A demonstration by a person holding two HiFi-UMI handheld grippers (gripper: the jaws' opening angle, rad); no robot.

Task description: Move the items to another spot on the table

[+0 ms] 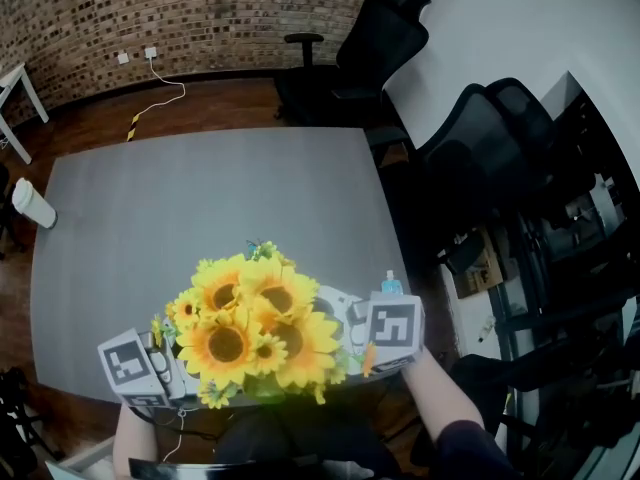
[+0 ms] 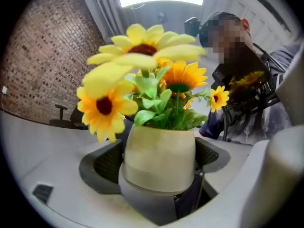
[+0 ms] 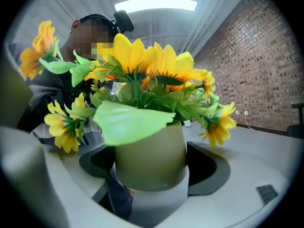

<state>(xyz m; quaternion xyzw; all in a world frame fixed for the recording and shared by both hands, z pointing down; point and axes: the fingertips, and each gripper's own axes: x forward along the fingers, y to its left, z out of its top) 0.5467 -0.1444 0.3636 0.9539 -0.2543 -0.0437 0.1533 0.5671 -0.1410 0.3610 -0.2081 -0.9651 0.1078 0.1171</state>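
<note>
In the head view the sunflowers (image 1: 250,333) bury the pot (image 2: 159,156) and the jaws of the left gripper (image 2: 159,161) and right gripper (image 3: 152,169). Only their marker cubes (image 1: 130,360) poke out. A small blue-topped object (image 1: 391,286) shows just its tip behind the right cube, too little to name. The nearest bloom (image 2: 121,70) in the left gripper view is blurred. The person's forearms (image 1: 440,388) run off the bottom edge.

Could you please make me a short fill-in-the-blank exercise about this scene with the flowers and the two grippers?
1. The sunflowers have ____ petals.
2. The left gripper and the right gripper both have the same pale ____ between their fingers.
3. The table has a plain ____ top.
4. The wall behind the table is built of ____.

Missing words: yellow; pot; gray; brick.
</note>
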